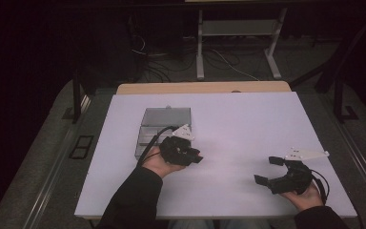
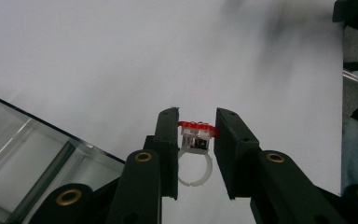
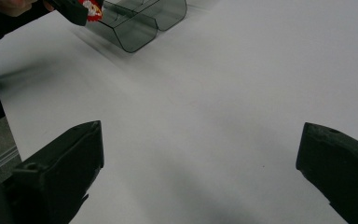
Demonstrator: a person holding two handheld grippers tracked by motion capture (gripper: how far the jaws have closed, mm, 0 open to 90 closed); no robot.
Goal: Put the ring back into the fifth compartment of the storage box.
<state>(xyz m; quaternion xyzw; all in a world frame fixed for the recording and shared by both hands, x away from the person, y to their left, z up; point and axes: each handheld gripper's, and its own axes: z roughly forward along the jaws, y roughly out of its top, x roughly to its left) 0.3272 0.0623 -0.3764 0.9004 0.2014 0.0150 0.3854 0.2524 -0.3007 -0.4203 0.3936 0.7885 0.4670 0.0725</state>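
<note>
From above, a white table (image 1: 248, 124) carries a clear plastic box (image 1: 164, 125) with compartments, left of centre. The left gripper (image 1: 194, 158) sits just beside the box's near right corner, held in the person's left hand (image 1: 158, 164), its jaws pointing right. The right gripper (image 1: 269, 170) rests near the table's right front, well apart from the box, its jaws spread wide.

Along the left gripper (image 2: 196, 140) view, the two black jaws pinch a small toy ring (image 2: 195, 149): a red top above a clear plastic band. The ring hangs over bare table (image 2: 121, 56). A corner of the box (image 2: 32, 158) lies at lower left, beside the jaws.

Along the right gripper (image 3: 200, 158) view, the jaws stand far apart with nothing between them over white table (image 3: 214, 93). Far off at upper left, the ring (image 3: 92, 9) shows red in the other gripper, just beside the box (image 3: 135, 21).
</note>
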